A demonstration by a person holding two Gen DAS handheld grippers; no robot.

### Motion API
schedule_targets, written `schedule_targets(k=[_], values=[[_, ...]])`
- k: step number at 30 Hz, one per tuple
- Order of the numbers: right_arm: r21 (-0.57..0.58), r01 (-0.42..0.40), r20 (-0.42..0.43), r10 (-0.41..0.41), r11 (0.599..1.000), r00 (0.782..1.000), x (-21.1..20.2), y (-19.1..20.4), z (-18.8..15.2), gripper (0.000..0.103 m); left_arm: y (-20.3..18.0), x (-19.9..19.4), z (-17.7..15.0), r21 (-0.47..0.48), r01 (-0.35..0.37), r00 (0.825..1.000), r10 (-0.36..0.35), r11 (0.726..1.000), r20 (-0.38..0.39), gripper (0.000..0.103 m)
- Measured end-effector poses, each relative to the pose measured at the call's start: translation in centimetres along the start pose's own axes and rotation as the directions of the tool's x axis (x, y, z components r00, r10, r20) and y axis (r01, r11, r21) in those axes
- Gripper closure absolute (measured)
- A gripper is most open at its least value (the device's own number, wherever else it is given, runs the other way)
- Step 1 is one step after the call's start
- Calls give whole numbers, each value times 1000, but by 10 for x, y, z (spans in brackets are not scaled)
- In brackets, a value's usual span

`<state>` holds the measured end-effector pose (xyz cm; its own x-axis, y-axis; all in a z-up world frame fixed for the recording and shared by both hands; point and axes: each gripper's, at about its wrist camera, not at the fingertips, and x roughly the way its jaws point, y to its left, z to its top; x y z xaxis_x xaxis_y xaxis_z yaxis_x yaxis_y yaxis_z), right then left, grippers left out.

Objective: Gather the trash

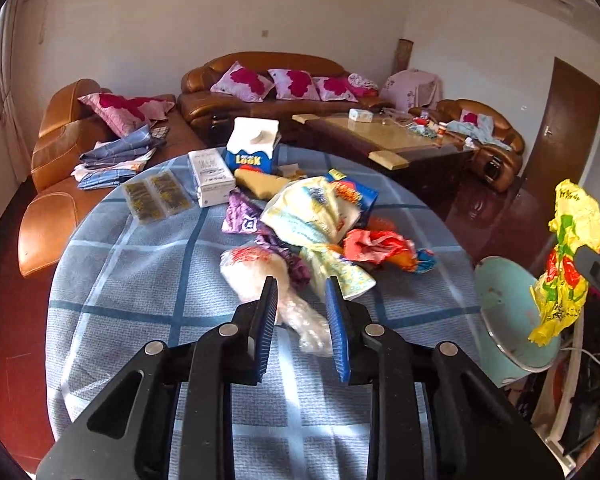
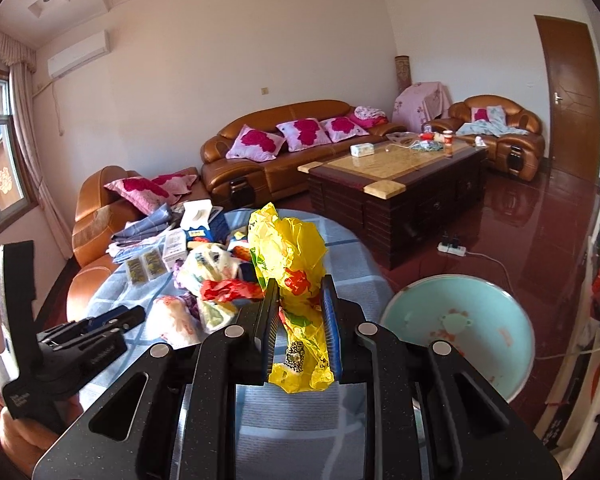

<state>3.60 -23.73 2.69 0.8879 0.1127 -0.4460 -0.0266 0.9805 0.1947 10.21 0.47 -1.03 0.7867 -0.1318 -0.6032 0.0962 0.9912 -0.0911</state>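
**Both jaws loaded, basin is the drop target**

My right gripper (image 2: 299, 320) is clamped on the yellow wrapper (image 2: 286, 264); pads press it from both sides, most of the sheet sticks up above the tips and a tail hangs below. It's off the table, just beside the teal basin (image 2: 496, 364).

My left gripper (image 1: 302, 312) has the jaws narrowed around the clear plastic bag (image 1: 300, 316). Film sits between the pads, but that stretch is blurred and I can't confirm both pads bite. Treat this grip as unproven.

Relative to the basin: it sits off the table's (image 1: 140, 280) edge, lower than the tabletop. The trash pile (image 1: 320, 224) lies on the table on the side away from the basin, with the red wrapper (image 1: 376, 246) at the pile's basin-side edge. Beyond the pile, farther from the basin, stand the blue carton (image 1: 252, 148) and white box (image 1: 210, 176). They look like non-trash, my judgement only.

Risks:
- Clear bag slips out on the way to the basin: thin slick film, marginal pinch.
- The bag's far end touches the pile; lifting may drag neighbours off the table.
- The yellow wrapper is light and springy; releasing it high over the basin could let it drift past the rim.
- Both grippers converging on the basin could collide.
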Motion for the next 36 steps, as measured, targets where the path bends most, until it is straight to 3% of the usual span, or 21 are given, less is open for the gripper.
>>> schedule_targets(k=[11,27,29,32,34,36], values=[[73,125,5,-126,989,992,-12,-57,-11,82,-30,-25,9,44,176,982,-178,983,57,78],[232,240,-11,-244,943,970,-7,-135,-19,82,-117,-5,3,192,264,963,-269,945,0,78],[236,236,-9,-241,943,970,-8,-136,-20,81,-120,-3,1,196,245,968,-249,949,-4,78],[226,230,-3,-235,946,972,-8,-133,-20,82,-113,7,0,177,164,986,-165,971,-5,78],[223,223,-3,-228,949,974,-7,-131,-20,82,-97,17,1,150,85,996,-86,985,-2,78],[221,222,-5,-226,950,974,-7,-130,-20,82,-77,29,3,108,-23,1000,24,994,-2,68]])
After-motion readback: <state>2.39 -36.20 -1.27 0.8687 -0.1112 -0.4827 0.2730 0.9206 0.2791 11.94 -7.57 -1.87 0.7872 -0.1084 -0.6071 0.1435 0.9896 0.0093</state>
